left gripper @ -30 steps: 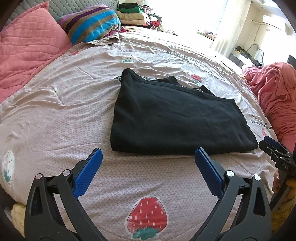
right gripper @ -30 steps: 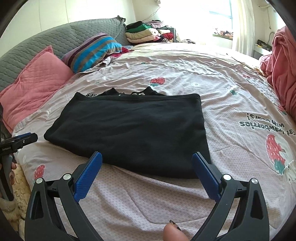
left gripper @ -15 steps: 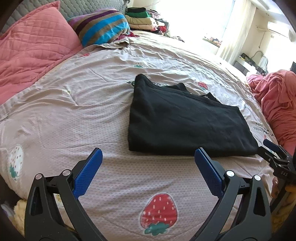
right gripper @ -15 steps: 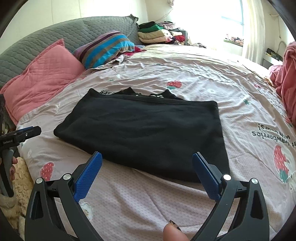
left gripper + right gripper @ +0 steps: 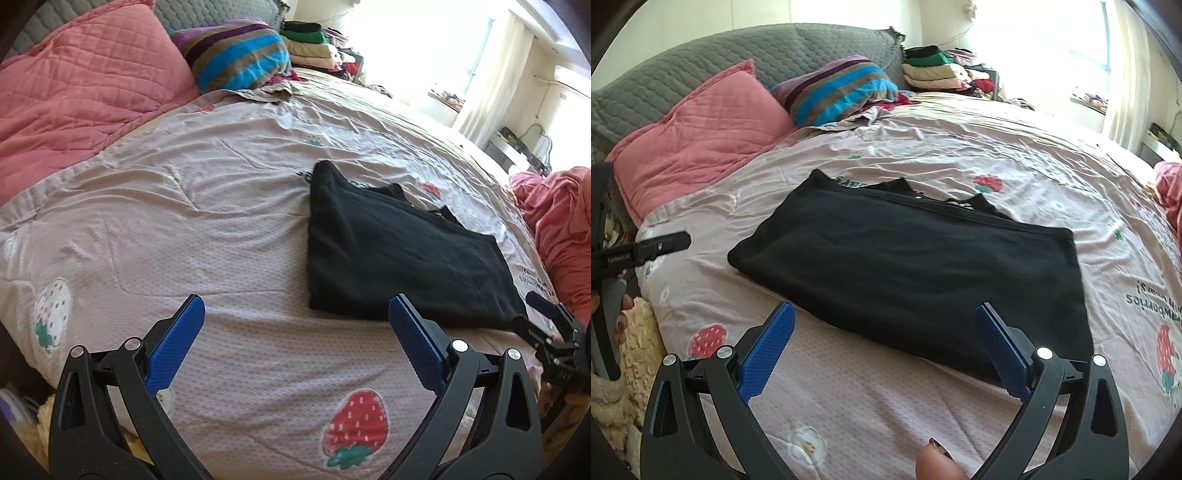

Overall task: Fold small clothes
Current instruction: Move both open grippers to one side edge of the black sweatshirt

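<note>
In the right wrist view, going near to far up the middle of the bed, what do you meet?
Right claw → black folded garment → red strawberry print → stack of folded clothes.

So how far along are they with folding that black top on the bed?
Done, it seems: the black garment lies flat on the strawberry bedspread as a tidy rectangle, edges roughly squared. In hand: nothing; the left gripper and right gripper both hover with jaws wide open, short of the cloth. Left: perhaps one more fold or moving it away. I cannot tell whether the pink heap beside it awaits folding.
</note>
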`<state>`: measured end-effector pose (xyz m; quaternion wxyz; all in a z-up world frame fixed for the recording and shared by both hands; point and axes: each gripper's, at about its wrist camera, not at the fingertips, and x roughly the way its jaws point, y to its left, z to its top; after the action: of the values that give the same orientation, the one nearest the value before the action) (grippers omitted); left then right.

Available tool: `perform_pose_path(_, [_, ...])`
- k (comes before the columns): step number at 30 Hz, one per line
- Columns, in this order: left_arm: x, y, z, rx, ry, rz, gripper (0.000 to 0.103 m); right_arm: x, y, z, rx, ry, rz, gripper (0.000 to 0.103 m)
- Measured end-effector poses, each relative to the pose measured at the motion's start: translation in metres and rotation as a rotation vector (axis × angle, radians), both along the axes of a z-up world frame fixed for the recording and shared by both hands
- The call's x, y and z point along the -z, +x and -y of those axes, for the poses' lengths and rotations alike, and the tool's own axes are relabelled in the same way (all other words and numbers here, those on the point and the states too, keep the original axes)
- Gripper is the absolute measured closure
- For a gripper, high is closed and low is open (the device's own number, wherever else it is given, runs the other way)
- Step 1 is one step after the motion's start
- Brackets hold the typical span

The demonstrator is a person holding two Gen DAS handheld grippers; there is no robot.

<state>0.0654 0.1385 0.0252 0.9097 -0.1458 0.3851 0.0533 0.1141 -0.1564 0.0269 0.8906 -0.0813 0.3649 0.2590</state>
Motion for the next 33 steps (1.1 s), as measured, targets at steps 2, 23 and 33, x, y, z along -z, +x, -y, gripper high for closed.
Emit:
perform_pose_path(2, [-0.001, 0.0, -0.004, -0.012, 0.003, 0.002, 0.01, 0.001, 0.001, -0.007, -0.013, -0.006, 0.0, 0.006])
perform_pose_path(23, [0.019, 0.016, -0.044, -0.108, -0.005, -0.049, 0.01, 0.019, 0.007, -0.092, -0.165, -0.094, 0.038, 0.006])
perform_pose_path(33, [0.03, 0.035, -0.053, -0.106, 0.01, -0.086, 0.01, 0.034, 0.012, -0.125, -0.211, -0.174, 0.071, 0.006])
